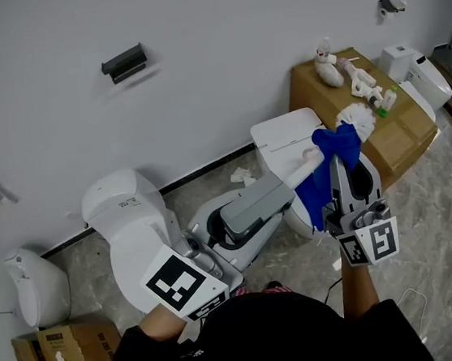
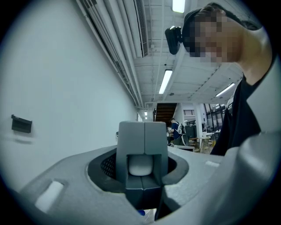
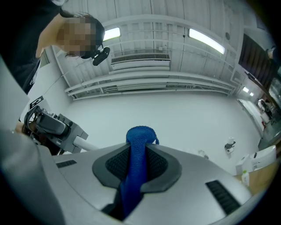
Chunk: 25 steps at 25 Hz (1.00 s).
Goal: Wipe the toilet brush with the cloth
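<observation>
White wall, grey marbled floor behind; both task items held in air over lid of white ceramic toilet (image 1: 278, 136), not resting on it.

- Left gripper (image 1: 265, 199): jaws clamped on white plastic handle (image 3: 84, 143) of white bristled toilet brush (image 1: 357, 114). Bristle head out by left edge of brown cardboard box (image 1: 401, 142).
- Right gripper (image 1: 347, 181): jaws pinched tight on blue woven cloth (image 1: 330, 163), which drapes over shaft just behind head.
- Judgement: hold brush firm and level, fold cloth around shaft, stroke toward bristles, roll brush between strokes. Loose cloth likely to slip off.
</observation>
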{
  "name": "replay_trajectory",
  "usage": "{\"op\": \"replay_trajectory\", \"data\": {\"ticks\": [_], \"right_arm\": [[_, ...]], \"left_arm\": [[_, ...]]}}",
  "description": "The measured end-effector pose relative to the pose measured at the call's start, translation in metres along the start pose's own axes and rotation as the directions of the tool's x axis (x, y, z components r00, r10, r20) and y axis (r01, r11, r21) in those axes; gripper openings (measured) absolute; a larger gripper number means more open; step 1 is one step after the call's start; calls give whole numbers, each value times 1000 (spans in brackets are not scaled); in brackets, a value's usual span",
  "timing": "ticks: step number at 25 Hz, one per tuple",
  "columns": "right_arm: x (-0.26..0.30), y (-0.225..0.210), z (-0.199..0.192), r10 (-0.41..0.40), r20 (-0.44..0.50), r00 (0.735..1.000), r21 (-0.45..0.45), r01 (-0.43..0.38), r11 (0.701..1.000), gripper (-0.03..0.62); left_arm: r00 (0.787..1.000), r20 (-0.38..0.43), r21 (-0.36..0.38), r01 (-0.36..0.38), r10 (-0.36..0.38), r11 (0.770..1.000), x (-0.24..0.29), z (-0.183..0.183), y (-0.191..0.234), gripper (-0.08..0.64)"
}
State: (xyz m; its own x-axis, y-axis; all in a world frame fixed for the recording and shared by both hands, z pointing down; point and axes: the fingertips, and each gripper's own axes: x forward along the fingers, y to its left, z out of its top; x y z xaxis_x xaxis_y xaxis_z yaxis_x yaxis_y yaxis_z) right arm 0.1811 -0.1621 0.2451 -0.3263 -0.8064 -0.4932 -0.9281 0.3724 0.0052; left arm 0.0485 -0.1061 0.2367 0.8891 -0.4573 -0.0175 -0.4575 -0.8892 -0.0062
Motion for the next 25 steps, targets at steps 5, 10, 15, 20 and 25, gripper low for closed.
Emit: {"op": "replay_trajectory", "data": {"ticks": [5, 10, 15, 20, 25], "right_arm": [[1, -6, -6, 5, -9, 1000, 12, -5, 1000, 64], [5, -8, -11, 10, -13, 1000, 19, -10, 1000, 64], [7, -13, -13, 5, -16, 1000, 9, -5, 1000, 64], [7, -19, -14, -9, -26, 1000, -5, 9, 1000, 64], [6, -23, -14, -24, -34, 999, -18, 24, 1000, 64]], "left_arm": [[1000, -4, -9, -18, 18, 1000, 0, -3, 0, 167], [999, -9, -6, -36, 35, 999, -2, -4, 2, 167], [999, -8, -2, -40, 40, 999, -2, -3, 3, 167], [999, -5, -3, -36, 36, 999, -1, -3, 3, 167], [1000, -5, -3, -30, 30, 1000, -1, -2, 2, 167]]}}
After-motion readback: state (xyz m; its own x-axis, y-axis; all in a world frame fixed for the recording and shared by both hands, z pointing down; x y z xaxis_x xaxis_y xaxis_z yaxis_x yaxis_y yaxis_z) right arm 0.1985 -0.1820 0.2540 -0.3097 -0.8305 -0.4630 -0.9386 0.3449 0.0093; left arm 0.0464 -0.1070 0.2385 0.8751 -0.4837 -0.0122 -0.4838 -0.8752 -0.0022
